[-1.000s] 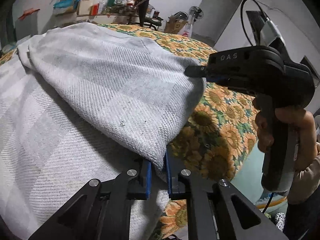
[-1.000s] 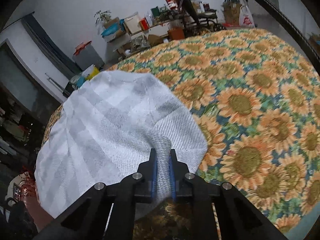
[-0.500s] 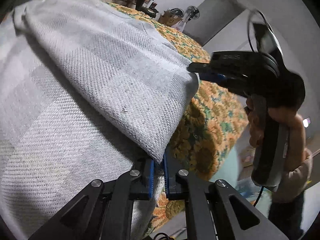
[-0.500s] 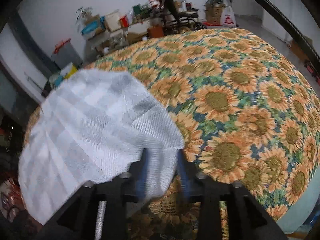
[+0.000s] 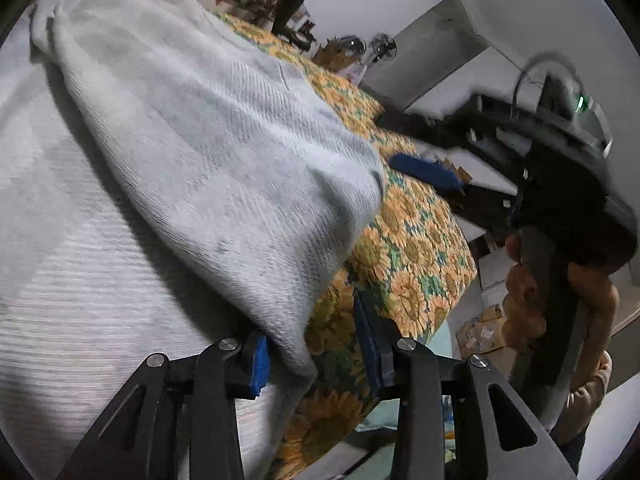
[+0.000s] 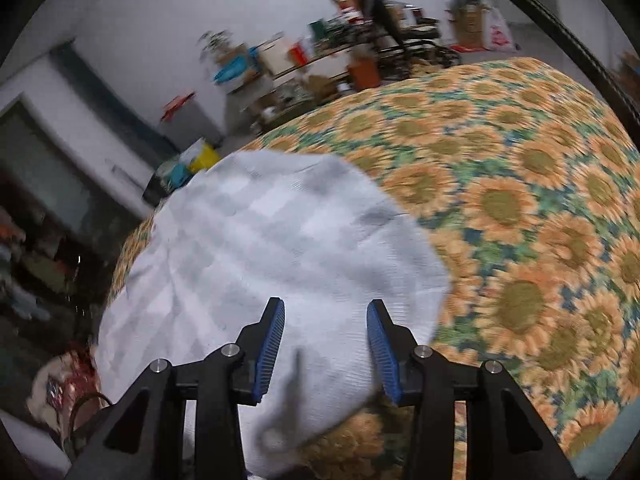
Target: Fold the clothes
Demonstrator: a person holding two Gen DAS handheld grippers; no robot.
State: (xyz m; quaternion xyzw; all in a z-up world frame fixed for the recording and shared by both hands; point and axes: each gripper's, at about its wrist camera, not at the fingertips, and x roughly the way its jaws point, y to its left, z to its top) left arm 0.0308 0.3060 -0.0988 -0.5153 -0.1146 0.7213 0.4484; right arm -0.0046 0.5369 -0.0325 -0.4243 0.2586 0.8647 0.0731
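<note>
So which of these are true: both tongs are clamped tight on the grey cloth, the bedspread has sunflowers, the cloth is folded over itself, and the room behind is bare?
1. Both tongs clamp the cloth. False: the left tongs and right tongs are opening, pads off the grey cloth.
2. The bedspread has sunflowers. True.
3. The cloth is folded over itself. True: an upper layer lies on a lower one.
4. The room behind is bare. False: cluttered shelves stand there.

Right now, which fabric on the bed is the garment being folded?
Look at the bed's sunflower spread. On its near left part lies the garment, doubled over itself. It is the only pale grey checked knit; everything around it is orange and green floral.
</note>
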